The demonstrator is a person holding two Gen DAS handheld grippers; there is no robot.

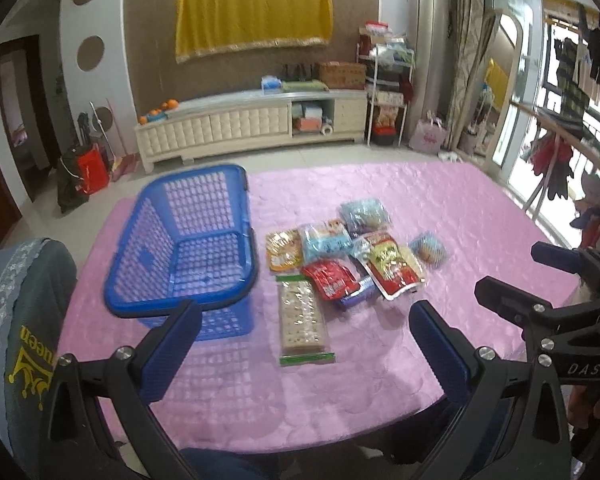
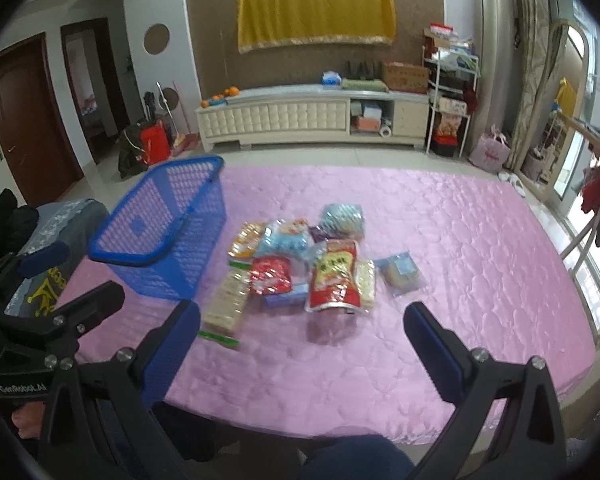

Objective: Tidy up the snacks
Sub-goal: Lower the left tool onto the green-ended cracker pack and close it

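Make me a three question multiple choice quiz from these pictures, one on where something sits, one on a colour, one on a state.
1. Where is the basket relative to the snack pile, in the left wrist view?
A. left of it
B. right of it
C. on top of it

2. What colour is the table cover?
A. green
B. pink
C. white

3. What does the basket hold?
A. all the snacks
B. one packet
C. nothing

Key: 1 A, the blue basket stands left of the packets. 2 B, pink cloth covers the table. 3 C, only bare mesh shows inside it.
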